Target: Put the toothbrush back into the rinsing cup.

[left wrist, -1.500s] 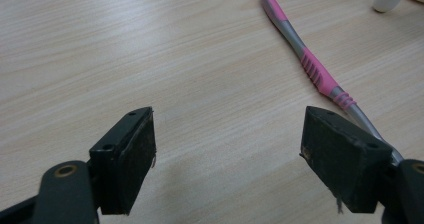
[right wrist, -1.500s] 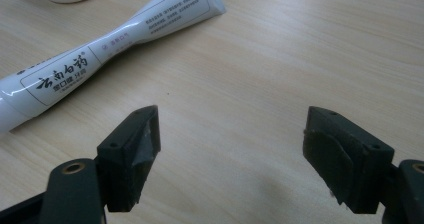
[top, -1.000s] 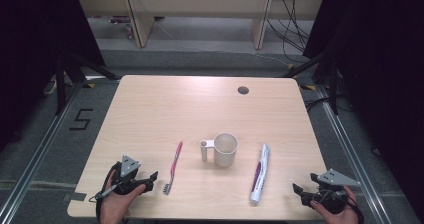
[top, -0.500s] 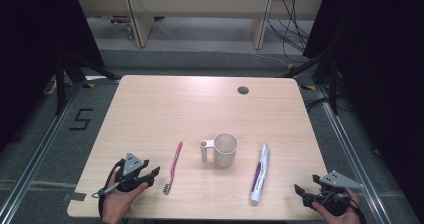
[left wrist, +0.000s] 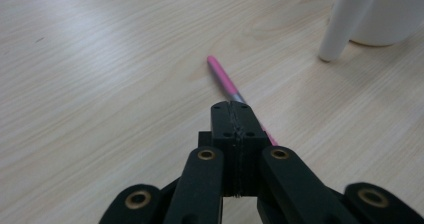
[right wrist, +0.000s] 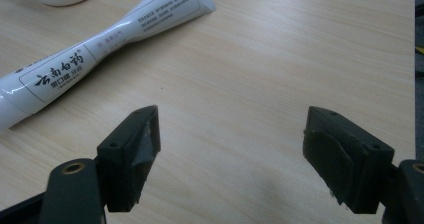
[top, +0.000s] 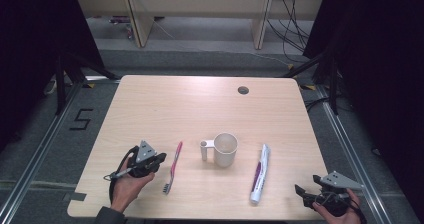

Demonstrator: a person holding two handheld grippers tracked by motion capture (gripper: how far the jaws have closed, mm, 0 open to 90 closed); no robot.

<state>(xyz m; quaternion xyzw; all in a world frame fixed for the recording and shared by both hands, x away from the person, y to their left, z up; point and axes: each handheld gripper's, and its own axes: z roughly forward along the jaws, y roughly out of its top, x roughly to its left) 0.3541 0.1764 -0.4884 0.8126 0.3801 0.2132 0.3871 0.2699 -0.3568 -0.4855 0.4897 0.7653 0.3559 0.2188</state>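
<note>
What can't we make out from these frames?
- Left gripper, left gripper view: the shut jaws cover part of the toothbrush, so whether they pinch it is unclear.
- Toothbrush bristles, high view: too small to read.
- Cup, left gripper view: cut off by the top edge; its inside is hidden.
- Toothpaste tube, right gripper view: its cap end runs off the left edge.
- Right gripper: open over bare table.

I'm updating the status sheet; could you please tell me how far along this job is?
Nothing looks done: toothbrush, mug and toothpaste all sit apart on the table. In hand: the left tool has just been closing, its jaws meeting empty by the toothbrush handle; the right tool waits open. Left: every pickup and placement.
</note>
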